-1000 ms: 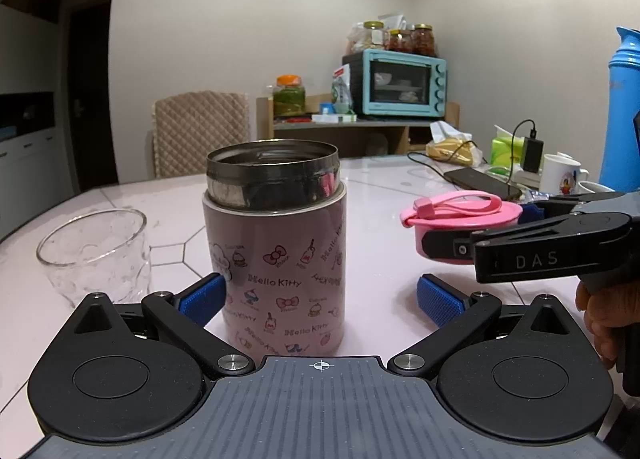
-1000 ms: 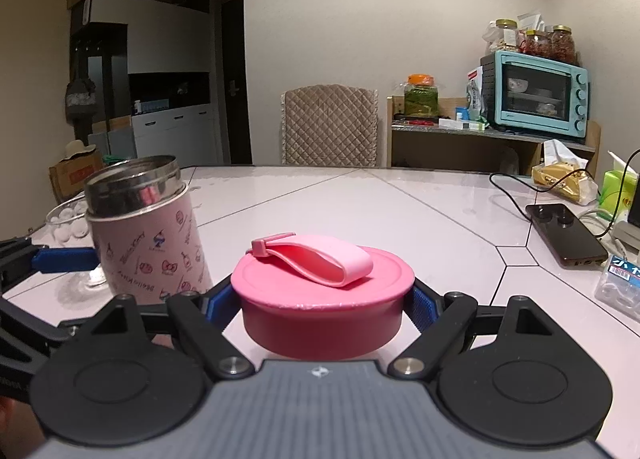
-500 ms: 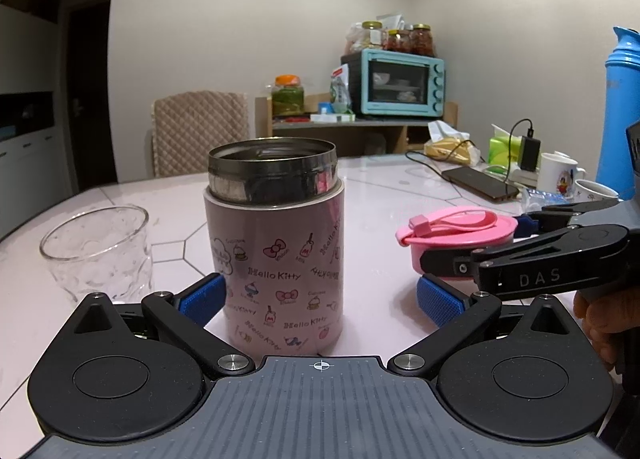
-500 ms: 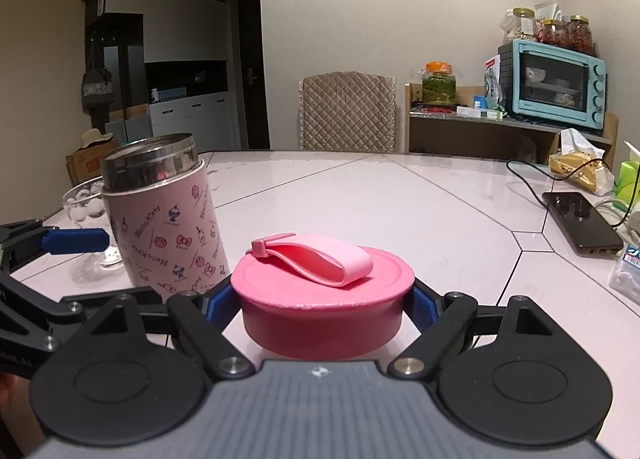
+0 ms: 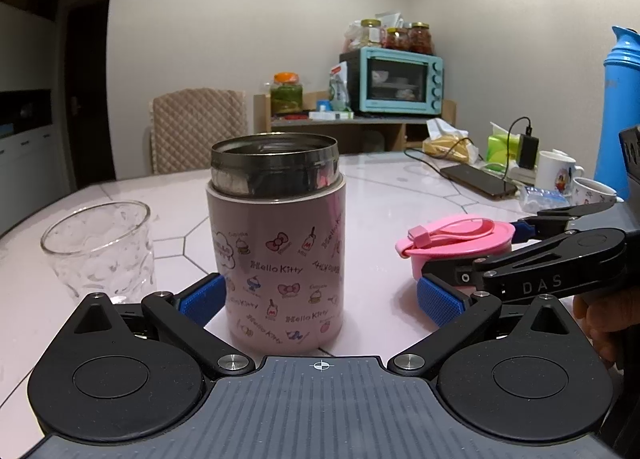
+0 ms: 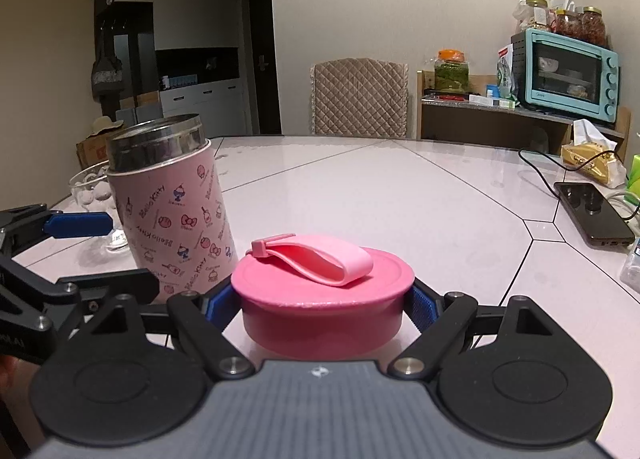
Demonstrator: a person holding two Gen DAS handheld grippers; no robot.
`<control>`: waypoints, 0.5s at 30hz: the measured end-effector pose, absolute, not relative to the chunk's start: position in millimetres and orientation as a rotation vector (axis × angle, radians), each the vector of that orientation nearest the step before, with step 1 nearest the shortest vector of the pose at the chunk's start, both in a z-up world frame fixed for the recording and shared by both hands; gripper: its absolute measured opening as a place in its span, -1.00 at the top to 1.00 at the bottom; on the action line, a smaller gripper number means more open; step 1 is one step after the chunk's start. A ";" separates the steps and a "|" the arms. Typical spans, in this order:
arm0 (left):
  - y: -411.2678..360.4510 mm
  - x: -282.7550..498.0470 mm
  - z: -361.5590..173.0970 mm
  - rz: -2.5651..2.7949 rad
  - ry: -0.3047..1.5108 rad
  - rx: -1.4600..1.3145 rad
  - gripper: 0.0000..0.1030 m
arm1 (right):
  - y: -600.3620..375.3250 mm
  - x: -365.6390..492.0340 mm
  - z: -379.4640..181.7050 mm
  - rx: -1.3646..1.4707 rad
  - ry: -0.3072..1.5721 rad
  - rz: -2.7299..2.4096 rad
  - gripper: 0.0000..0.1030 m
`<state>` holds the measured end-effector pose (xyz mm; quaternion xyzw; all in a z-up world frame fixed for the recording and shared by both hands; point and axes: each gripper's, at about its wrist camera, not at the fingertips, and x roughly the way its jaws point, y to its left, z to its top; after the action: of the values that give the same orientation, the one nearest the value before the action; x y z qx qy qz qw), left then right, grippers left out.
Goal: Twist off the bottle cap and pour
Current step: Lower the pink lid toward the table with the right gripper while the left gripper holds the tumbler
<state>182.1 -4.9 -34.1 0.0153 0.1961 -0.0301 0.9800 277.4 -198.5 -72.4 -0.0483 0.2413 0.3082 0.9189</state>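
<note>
"Hello Kitty" is printed again and again over the side of the pink flask (image 5: pixel 280 259), among small bows and bottles. The white letters "DAS" stand on the black arm of the right hand-held gripper (image 5: pixel 466 259), at the flask's three o'clock.

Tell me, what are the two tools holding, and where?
The right tool holds the pink lid by its side wall. The left tool stands open around the pink jar, holding nothing.
</note>
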 end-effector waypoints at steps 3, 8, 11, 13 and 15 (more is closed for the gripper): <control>-4.5 181.7 -33.5 -0.067 0.397 0.032 -1.00 | -199.1 277.9 -73.4 -0.101 0.507 0.636 -0.66; -4.2 181.5 -34.0 -0.075 0.403 0.033 -1.00 | -197.8 279.4 -74.9 -0.109 0.529 0.650 -0.66; -4.1 181.4 -34.2 -0.077 0.404 0.033 -1.00 | -196.7 280.0 -76.0 -0.118 0.542 0.659 -0.66; -4.1 181.4 -34.4 -0.079 0.405 0.033 -1.00 | -196.9 280.1 -76.3 -0.119 0.545 0.665 -0.66; -4.0 181.3 -34.5 -0.080 0.407 0.033 -1.00 | -197.8 280.2 -76.5 -0.118 0.548 0.669 -0.66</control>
<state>181.3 -4.0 -34.5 0.0162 0.2018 -0.0399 0.9785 280.2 -197.8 -76.5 -0.0571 0.2652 0.3242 0.9063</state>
